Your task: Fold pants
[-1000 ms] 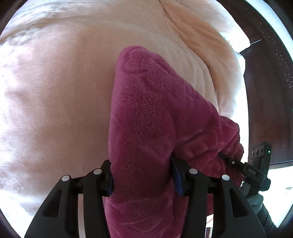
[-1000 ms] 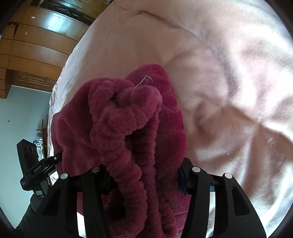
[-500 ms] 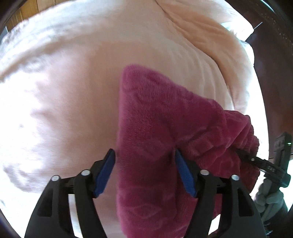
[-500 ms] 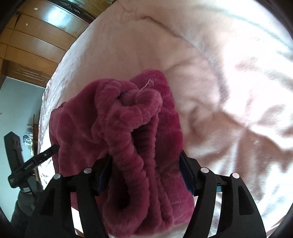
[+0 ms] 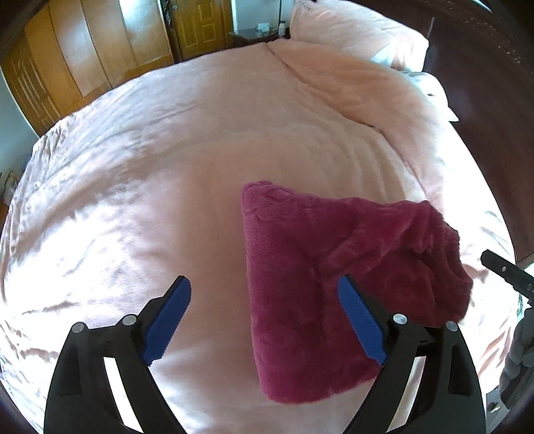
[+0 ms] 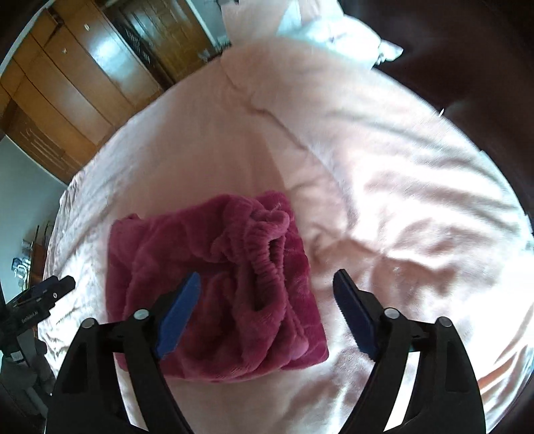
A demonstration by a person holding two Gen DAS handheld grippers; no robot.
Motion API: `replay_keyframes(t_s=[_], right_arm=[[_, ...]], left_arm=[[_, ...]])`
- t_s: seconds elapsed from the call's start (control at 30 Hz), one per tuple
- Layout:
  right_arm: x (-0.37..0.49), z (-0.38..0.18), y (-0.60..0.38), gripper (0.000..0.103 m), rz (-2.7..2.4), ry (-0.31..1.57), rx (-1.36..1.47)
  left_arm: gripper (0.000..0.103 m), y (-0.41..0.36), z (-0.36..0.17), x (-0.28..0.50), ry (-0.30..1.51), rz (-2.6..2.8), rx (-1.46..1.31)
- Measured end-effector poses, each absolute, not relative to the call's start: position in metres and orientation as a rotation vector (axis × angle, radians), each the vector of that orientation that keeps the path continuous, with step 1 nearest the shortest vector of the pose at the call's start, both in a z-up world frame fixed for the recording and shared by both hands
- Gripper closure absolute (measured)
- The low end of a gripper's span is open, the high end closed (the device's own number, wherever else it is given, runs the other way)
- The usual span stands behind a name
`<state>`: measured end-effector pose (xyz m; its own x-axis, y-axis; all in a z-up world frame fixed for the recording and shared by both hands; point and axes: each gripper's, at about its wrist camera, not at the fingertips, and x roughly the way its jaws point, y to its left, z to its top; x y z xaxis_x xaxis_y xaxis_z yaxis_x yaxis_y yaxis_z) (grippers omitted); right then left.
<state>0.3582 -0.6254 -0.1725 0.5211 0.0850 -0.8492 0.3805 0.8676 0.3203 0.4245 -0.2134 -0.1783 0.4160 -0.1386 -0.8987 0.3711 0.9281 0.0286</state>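
The magenta fleece pants (image 5: pixel 320 287) lie folded in a compact bundle on the pink bed cover (image 5: pixel 167 187). In the right wrist view the pants (image 6: pixel 213 283) show their gathered elastic waistband (image 6: pixel 263 240) on top. My left gripper (image 5: pixel 263 300) is open and empty, raised above the bundle's left edge. My right gripper (image 6: pixel 267 293) is open and empty, raised above the bundle's right side. Each gripper shows at the edge of the other's view: the right one (image 5: pixel 507 273) and the left one (image 6: pixel 43 293).
Pink pillows (image 5: pixel 350 30) lie at the head of the bed by a dark headboard (image 5: pixel 494 66). A wooden wardrobe (image 5: pixel 83 60) stands beyond the far side of the bed. The bed cover (image 6: pixel 400 200) is wrinkled around the bundle.
Both grippers opened, let go of the pants and pulled back upward. The pants dropped onto the bed as a folded bundle.
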Motion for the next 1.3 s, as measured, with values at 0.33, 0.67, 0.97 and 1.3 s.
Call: replay_keyframes(t_s=[0.33,0.67,0.97,1.3], right_arm=[[0.31,-0.131,-0.587,0.016,-0.242,0.966,0.385],[0.267,-0.106,-0.537,0.008,-0.258,0.935,0.308],[0.252,-0.093,-0.509,0.005,-0.249,0.93,0.265],[0.244,-0.083,-0.504,0.004,-0.265,0.901,0.22]], left_arm=[[0.014,-0.204,-0.139,0.375,1.004,-0.397,0.264],[0.007,-0.193,-0.119,0.336,0.966,-0.464,0.312],[0.007,-0.193,-0.098,0.302,0.849,-0.515,0.365],[0.007,-0.203,-0.086,0.291,0.831,-0.421,0.387]])
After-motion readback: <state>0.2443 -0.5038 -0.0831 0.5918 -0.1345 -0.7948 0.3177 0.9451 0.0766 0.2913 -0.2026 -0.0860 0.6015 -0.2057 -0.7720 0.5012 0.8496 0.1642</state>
